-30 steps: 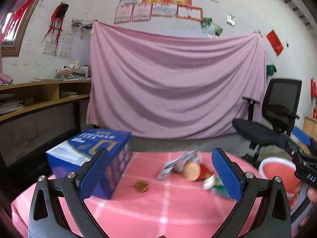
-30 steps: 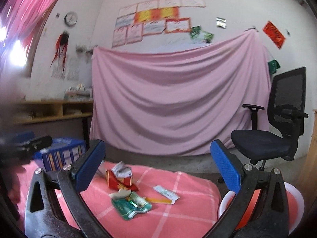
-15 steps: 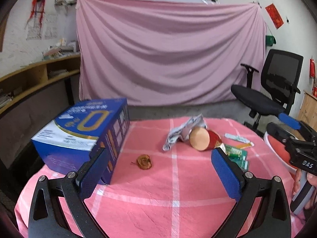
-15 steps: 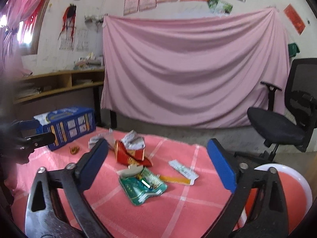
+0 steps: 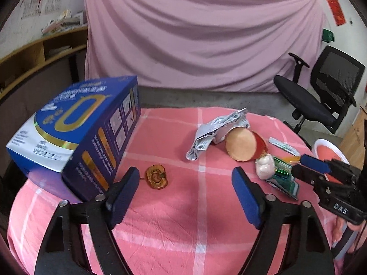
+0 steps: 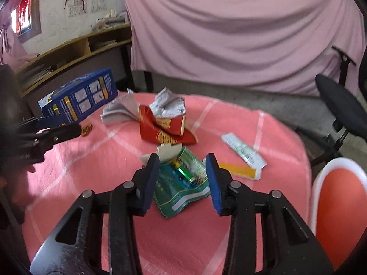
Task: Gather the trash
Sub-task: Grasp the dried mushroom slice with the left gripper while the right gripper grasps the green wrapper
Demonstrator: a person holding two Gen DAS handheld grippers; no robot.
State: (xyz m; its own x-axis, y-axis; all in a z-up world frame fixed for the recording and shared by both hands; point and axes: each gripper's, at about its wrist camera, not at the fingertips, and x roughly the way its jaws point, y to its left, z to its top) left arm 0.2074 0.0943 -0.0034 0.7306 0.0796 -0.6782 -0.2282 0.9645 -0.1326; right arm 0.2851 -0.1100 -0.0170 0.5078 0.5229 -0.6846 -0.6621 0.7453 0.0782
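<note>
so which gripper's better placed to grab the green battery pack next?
Right. The right gripper has open jaws straddling the green battery pack; the left gripper sits nearer the amber wrapper.

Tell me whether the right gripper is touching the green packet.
Cannot tell: right wrist view shows the right gripper open astride the green packet, but not any contact.

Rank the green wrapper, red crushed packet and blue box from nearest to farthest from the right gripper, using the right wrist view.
1. green wrapper: between the right gripper fingers.
2. red crushed packet: just beyond, centre of table.
3. blue box: far left edge.
</note>
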